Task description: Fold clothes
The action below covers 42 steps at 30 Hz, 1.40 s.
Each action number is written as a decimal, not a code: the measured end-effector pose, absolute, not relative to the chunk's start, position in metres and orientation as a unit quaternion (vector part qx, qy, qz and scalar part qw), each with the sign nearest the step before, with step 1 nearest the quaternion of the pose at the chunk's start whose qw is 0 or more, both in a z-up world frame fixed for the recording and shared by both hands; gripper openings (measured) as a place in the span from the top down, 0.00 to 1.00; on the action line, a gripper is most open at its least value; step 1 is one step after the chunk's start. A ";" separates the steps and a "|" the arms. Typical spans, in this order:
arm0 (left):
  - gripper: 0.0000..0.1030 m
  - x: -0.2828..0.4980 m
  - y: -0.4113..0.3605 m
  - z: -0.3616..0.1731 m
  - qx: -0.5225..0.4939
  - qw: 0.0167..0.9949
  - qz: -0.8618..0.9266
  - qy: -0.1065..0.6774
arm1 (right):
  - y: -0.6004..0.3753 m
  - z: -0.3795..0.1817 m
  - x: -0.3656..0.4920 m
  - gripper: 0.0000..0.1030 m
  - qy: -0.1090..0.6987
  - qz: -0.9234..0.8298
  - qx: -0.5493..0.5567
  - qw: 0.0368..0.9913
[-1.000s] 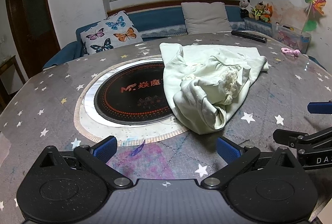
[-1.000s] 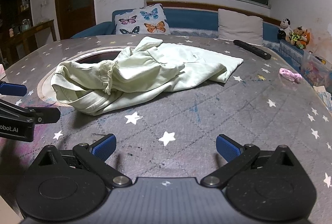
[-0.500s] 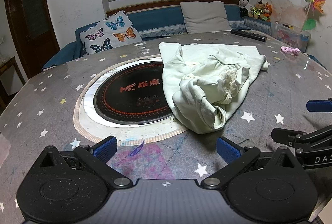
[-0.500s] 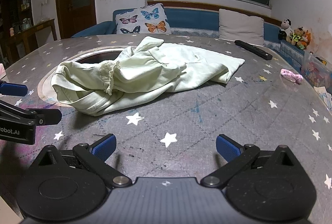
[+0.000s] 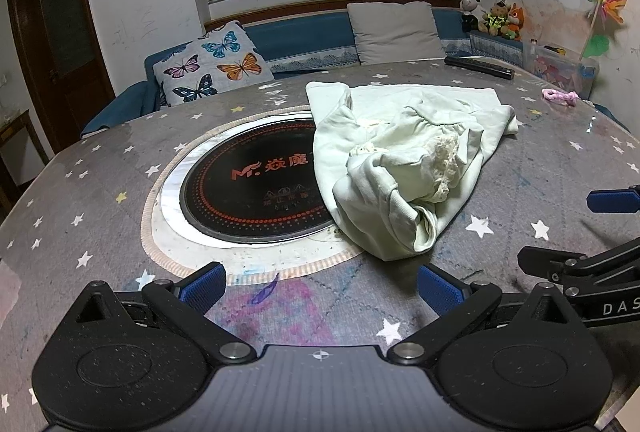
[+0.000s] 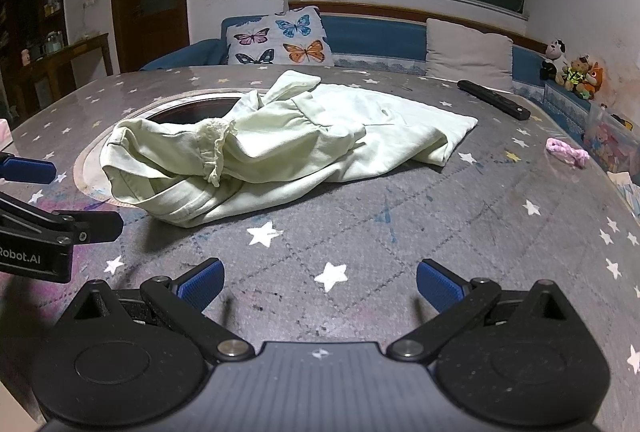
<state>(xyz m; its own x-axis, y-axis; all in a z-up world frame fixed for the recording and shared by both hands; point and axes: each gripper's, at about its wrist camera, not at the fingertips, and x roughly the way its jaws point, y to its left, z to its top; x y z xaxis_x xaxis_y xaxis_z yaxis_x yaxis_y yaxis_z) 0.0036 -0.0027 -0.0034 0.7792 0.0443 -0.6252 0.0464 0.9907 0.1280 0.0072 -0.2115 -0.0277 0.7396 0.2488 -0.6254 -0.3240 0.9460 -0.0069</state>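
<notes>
A pale green garment [image 5: 404, 160] lies crumpled in a heap on the round star-patterned table [image 5: 80, 200], partly over the black cooktop; it also shows in the right wrist view [image 6: 280, 144]. My left gripper [image 5: 320, 286] is open and empty, low over the table short of the garment's near end. My right gripper [image 6: 318, 282] is open and empty, also near the table's front, to the right of the left one. Each gripper's fingers show at the edge of the other's view.
A round black induction cooktop [image 5: 252, 188] sits inset in the table. A black remote [image 6: 494, 99] and a pink hair tie [image 6: 568, 152] lie at the far right. A sofa with a butterfly cushion [image 5: 212, 66] stands behind the table. A toy box [image 5: 564, 70] stands at the right edge.
Both grippers have shifted only slightly; the garment looks a little nearer in both views. Nothing was gripped or moved.
</notes>
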 end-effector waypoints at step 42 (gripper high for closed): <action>0.00 0.044 0.024 0.044 0.088 0.958 0.024 0.273 | -0.211 0.000 0.054 0.00 0.314 0.174 -0.043 0.932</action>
